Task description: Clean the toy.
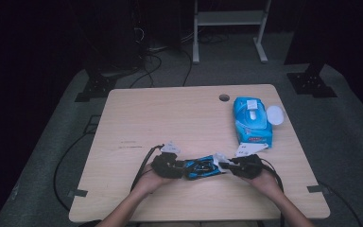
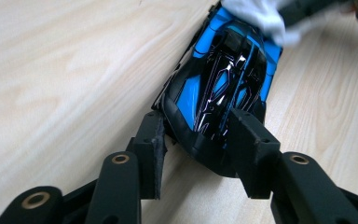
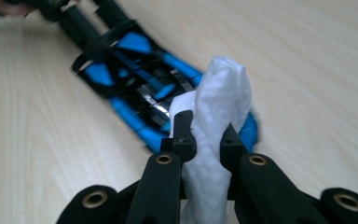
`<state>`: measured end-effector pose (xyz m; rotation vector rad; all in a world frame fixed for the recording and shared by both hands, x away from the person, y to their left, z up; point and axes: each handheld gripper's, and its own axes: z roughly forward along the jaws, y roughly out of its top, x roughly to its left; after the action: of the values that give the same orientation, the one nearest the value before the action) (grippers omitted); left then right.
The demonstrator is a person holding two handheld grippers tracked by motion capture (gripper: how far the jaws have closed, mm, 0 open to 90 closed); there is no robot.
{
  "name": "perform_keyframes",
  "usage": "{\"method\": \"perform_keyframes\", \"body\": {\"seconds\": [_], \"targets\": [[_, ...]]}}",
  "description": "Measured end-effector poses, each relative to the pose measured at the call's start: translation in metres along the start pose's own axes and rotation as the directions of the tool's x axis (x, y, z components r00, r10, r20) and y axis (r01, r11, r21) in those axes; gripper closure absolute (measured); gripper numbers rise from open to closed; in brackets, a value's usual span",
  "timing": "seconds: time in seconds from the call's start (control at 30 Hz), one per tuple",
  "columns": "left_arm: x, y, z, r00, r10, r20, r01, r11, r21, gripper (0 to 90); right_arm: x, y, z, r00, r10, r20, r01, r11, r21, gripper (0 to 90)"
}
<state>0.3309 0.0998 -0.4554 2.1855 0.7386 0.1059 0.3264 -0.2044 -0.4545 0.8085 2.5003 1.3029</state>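
Note:
A blue and black toy car [image 1: 201, 167] lies on the wooden table [image 1: 170, 118] near its front edge. My left gripper [image 1: 182, 167] is shut on one end of the toy car [image 2: 223, 88], its jaws pressed against both sides. My right gripper [image 1: 227, 166] is shut on a bunched white wipe [image 3: 219, 112]. The wipe [image 1: 220, 161] rests against the other end of the car [image 3: 135, 88]. The wipe [image 2: 261, 16] also shows at the far end of the car in the left gripper view.
A blue pack of wipes [image 1: 252, 120] lies at the right of the table with its white lid [image 1: 274, 115] flipped open. A cable hole [image 1: 224, 98] sits near the far edge. Cables trail off the front left. A white frame [image 1: 229, 28] stands on the floor beyond.

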Motion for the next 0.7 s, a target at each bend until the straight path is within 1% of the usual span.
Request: {"method": "perform_keyframes", "body": {"seconds": [0.07, 0.1, 0.13, 0.2, 0.27, 0.33, 0.37, 0.4, 0.43, 0.47, 0.5, 0.57, 0.6, 0.63, 0.7], "targets": [[-0.006, -0.002, 0.0, 0.9982, 0.054, -0.024, -0.055, 0.9982, -0.025, 58.1, -0.008, 0.0, -0.006, 0.9999, 0.017, 0.0, -0.017, 1.0, 0.007, 80.9], [-0.008, -0.003, -0.001, 0.9963, 0.079, -0.035, -0.08, 0.9963, -0.031, 58.1, -0.011, 0.0, -0.009, 0.9997, 0.022, 0.009, -0.022, 1.0, 0.01, 80.5], [-0.01, -0.004, -0.001, 0.9941, 0.099, -0.045, -0.1, 0.9944, -0.034, 58.0, -0.014, -0.001, -0.01, 0.9995, 0.032, 0.003, -0.032, 0.999, 0.012, 79.8], [-0.014, -0.006, -0.002, 0.9902, 0.126, -0.061, -0.129, 0.9905, -0.048, 57.8, -0.017, -0.003, -0.012, 0.999, 0.044, -0.012, -0.044, 0.999, 0.026, 77.0], [-0.016, -0.008, -0.003, 0.9857, 0.152, -0.074, -0.156, 0.986, -0.059, 57.7, -0.02, -0.004, -0.012, 0.9963, 0.071, -0.05, -0.068, 0.997, 0.042, 69.4], [-0.018, -0.009, -0.003, 0.9828, 0.165, -0.082, -0.171, 0.9835, -0.061, 57.7, -0.023, -0.006, -0.013, 0.9948, 0.083, -0.059, -0.08, 0.996, 0.046, 66.2], [-0.019, -0.009, -0.003, 0.9821, 0.168, -0.085, -0.174, 0.9827, -0.064, 57.7, -0.025, -0.006, -0.012, 0.9932, 0.091, -0.073, -0.087, 0.995, 0.054, 62.9], [-0.019, -0.01, -0.003, 0.9795, 0.181, -0.089, -0.187, 0.9803, -0.065, 57.6, -0.027, -0.006, -0.012, 0.9918, 0.098, -0.081, -0.094, 0.994, 0.06, 60.3], [-0.02, -0.011, -0.003, 0.9797, 0.179, -0.091, -0.185, 0.9801, -0.07, 57.6, -0.029, -0.006, -0.01, 0.9886, 0.11, -0.103, -0.103, 0.992, 0.07, 58.3], [-0.02, -0.012, -0.003, 0.9787, 0.184, -0.091, -0.191, 0.9784, -0.079, 57.5, -0.03, -0.006, -0.008, 0.9864, 0.113, -0.12, -0.104, 0.992, 0.074, 56.4], [-0.021, -0.013, -0.003, 0.977, 0.191, -0.096, -0.199, 0.9765, -0.084, 57.5, -0.032, -0.005, -0.006, 0.9818, 0.118, -0.149, -0.105, 0.99, 0.089, 53.3], [-0.023, -0.015, -0.003, 0.9724, 0.208, -0.107, -0.218, 0.9716, -0.093, 57.3, -0.035, -0.004, 0.0, 0.976, 0.12, -0.182, -0.099, 0.988, 0.121, 49.5], [-0.024, -0.016, -0.004, 0.9668, 0.229, -0.115, -0.24, 0.966, -0.097, 57.3, -0.037, -0.004, 0.003, 0.9729, 0.119, -0.198, -0.093, 0.987, 0.135, 48.3], [-0.024, -0.016, -0.004, 0.965, 0.234, -0.118, -0.246, 0.9639, -0.102, 57.2, -0.038, -0.003, 0.007, 0.9693, 0.12, -0.215, -0.089, 0.985, 0.149, 46.2], [-0.025, -0.017, -0.004, 0.9623, 0.243, -0.123, -0.255, 0.9616, -0.101, 57.1, -0.04, -0.002, 0.011, 0.9617, 0.122, -0.246, -0.086, 0.985, 0.152, 45.1]]}}
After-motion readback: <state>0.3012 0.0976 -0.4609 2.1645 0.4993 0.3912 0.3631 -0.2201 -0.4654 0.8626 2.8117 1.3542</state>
